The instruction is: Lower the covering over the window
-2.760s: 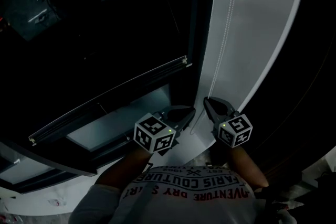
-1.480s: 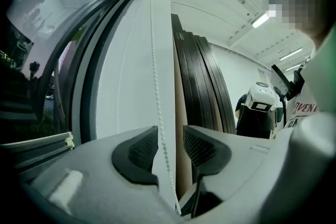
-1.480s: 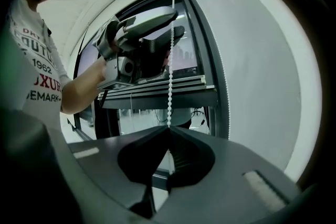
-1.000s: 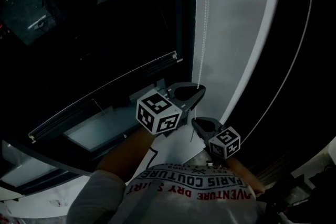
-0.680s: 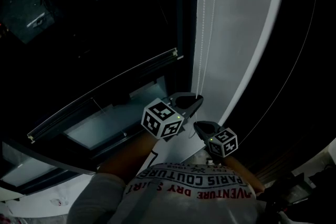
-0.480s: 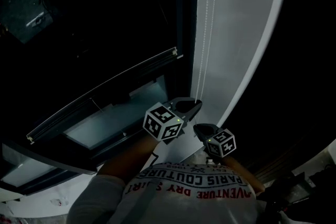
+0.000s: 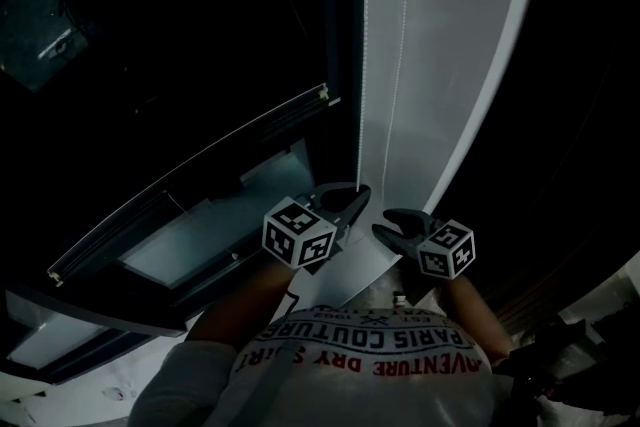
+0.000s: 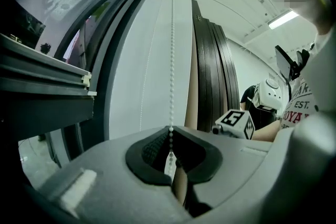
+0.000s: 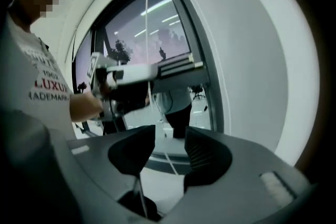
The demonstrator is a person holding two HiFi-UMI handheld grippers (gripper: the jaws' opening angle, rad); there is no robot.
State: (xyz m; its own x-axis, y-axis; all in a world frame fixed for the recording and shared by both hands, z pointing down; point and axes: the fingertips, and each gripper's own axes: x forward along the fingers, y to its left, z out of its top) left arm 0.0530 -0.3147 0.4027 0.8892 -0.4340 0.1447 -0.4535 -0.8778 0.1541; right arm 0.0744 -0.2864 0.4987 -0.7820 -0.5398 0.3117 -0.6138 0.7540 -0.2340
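- Beside the window's right edge, head view: you hold the left gripper (image 7: 355, 196) clamped on the bead chain (image 7: 362, 65), low against the white wall panel (image 7: 450, 65). This is probably so that a downward pull on that strand turns the roller and lets the blind down. The right gripper (image 7: 392, 220) sits just beside it with its jaws spread, apparently released to take a fresh hold. The blind's bottom rail (image 7: 200, 177) slants across the dark window glass (image 7: 200, 25), and a paler patch of pane shows beneath it. On that evidence the covering is only part-way down.
- Left gripper view: the chain drops as a straight, taut string of small white beads directly into your closed pads, pinched where they meet. The rail's end shows at the left, close to the window frame (image 8: 113, 76). The right gripper's marker cube (image 8: 234, 123) sits off to the right.
- Right gripper view: the right gripper's jaws have just been opening and now stand wide apart. A thin strand of the chain runs through the gap, and neither pad presses on it. Beyond them the rail shows as a pale horizontal bar with glass visible above and below it, so there is travel left.
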